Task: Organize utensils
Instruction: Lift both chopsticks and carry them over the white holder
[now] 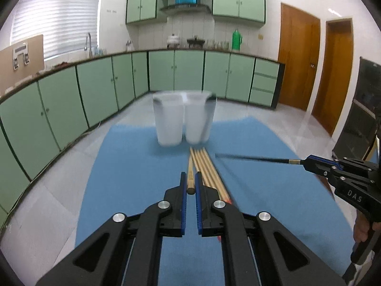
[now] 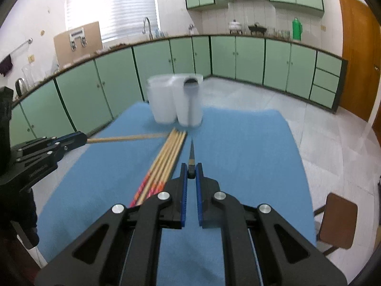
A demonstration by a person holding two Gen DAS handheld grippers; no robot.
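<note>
Holding one chopstick each by its end, the left tool (image 1: 189, 186) grips a wooden chopstick (image 1: 190, 171) and the right tool (image 2: 191, 170) a dark chopstick (image 2: 192, 153), both closed tight, probably bound for the white holder (image 1: 183, 119) just behind the remaining chopsticks (image 1: 209, 169).

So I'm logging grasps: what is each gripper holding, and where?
Left gripper pinches a wooden chopstick at its butt end; right gripper pinches a dark chopstick at its butt end.

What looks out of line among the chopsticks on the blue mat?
Nothing damaged or spilled. Four wooden chopsticks lie neatly together on the blue mat; the holder stands upright.
</note>
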